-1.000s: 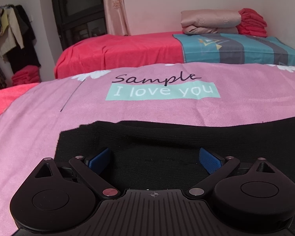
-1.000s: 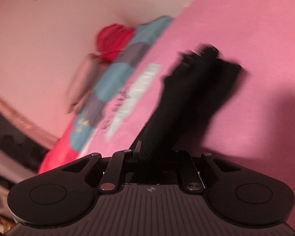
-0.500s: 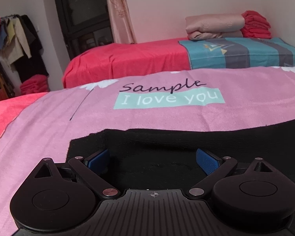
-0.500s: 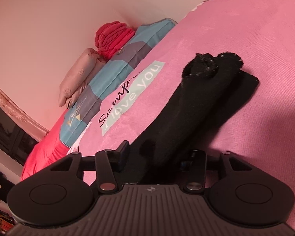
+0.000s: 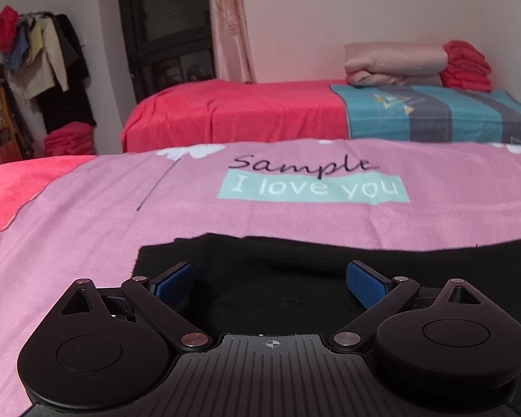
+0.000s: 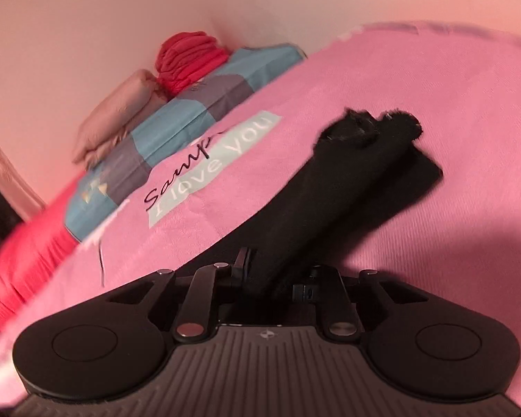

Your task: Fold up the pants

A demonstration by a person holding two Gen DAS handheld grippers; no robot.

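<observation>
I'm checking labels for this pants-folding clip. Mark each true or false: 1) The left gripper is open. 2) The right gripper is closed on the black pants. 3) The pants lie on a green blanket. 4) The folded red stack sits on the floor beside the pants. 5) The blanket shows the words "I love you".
1) True: the left gripper has its blue pads spread over the black fabric pants.
2) True: the right gripper pinches the pants.
3) False: it is a pink printed blanket.
4) False: the folded red stack sits on the far bed.
5) True.
</observation>
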